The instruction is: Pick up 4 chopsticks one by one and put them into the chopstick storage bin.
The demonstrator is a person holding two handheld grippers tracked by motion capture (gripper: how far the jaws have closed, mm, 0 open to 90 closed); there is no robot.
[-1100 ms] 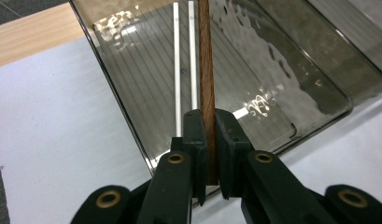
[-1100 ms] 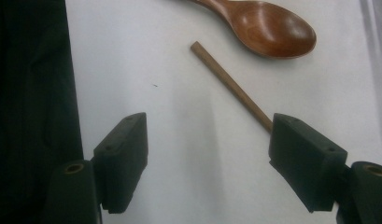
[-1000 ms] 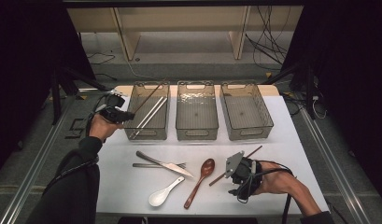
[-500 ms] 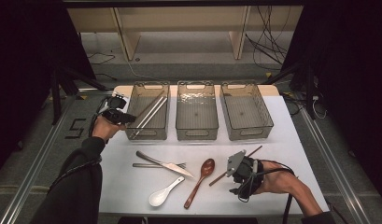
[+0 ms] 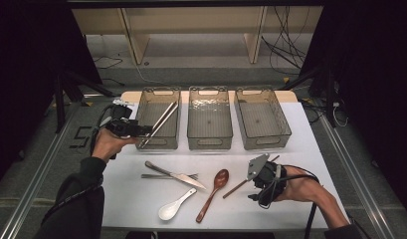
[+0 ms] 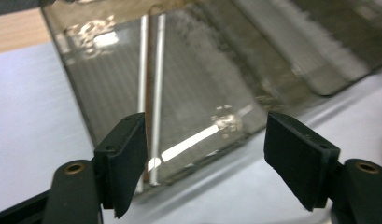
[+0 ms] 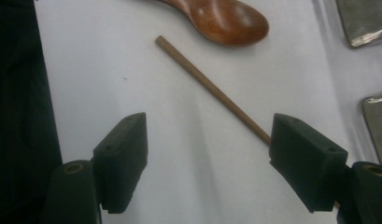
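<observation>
Wooden chopstick (image 7: 212, 88) runs hidden behind right tool (image 7: 207, 163).

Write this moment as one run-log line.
left gripper: jaws just opened, empty | metal chopsticks: in left clear plastic bin | right gripper: open over brown wooden chopstick

Your left hand (image 5: 107, 143) holds the black left gripper (image 5: 141, 131) roughly level, pointing to the right in the high view, your dark-sleeved forearm reaching up from the lower left. Its flat black fingers (image 6: 125, 158) have just been opening and stand wide apart with nothing between them. Your right hand (image 5: 295, 185) grips the cable-wrapped right gripper (image 5: 255, 185) low over the tabletop, pointing left, its fingers (image 7: 124, 156) likewise spread wide and clamping nothing.
</observation>
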